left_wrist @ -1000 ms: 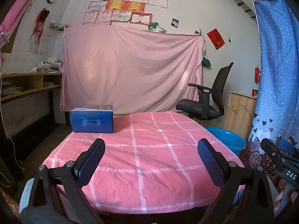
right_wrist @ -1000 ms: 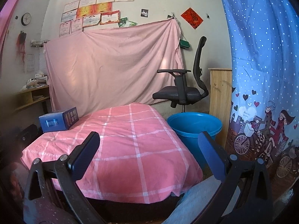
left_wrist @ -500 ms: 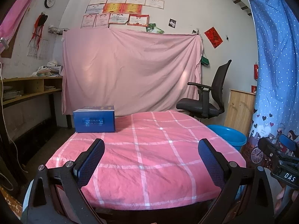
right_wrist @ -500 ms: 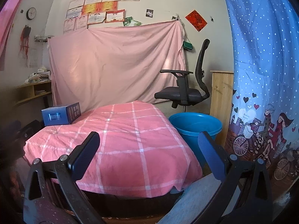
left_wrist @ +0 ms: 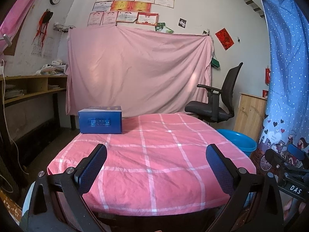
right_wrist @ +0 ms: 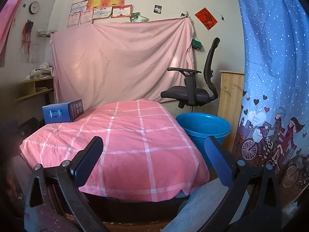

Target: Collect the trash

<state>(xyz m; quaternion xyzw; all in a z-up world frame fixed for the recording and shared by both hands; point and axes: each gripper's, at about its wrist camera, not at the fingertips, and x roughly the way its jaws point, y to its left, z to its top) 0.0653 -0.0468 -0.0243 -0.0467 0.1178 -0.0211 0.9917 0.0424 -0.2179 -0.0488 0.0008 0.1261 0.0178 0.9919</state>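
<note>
the blue box (left_wrist: 100,119) sits ahead and left of the empty, wide-apart left hand-held gripper (left_wrist: 156,163), broadside on, and farther left of the equally spread right hand-held gripper (right_wrist: 153,154).

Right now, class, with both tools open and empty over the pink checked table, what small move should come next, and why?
Probably ease the left tool forward toward the blue box. It is the only loose item on the table, at the far left corner, well beyond both tools. The right tool sits nearer the blue bucket.
</note>
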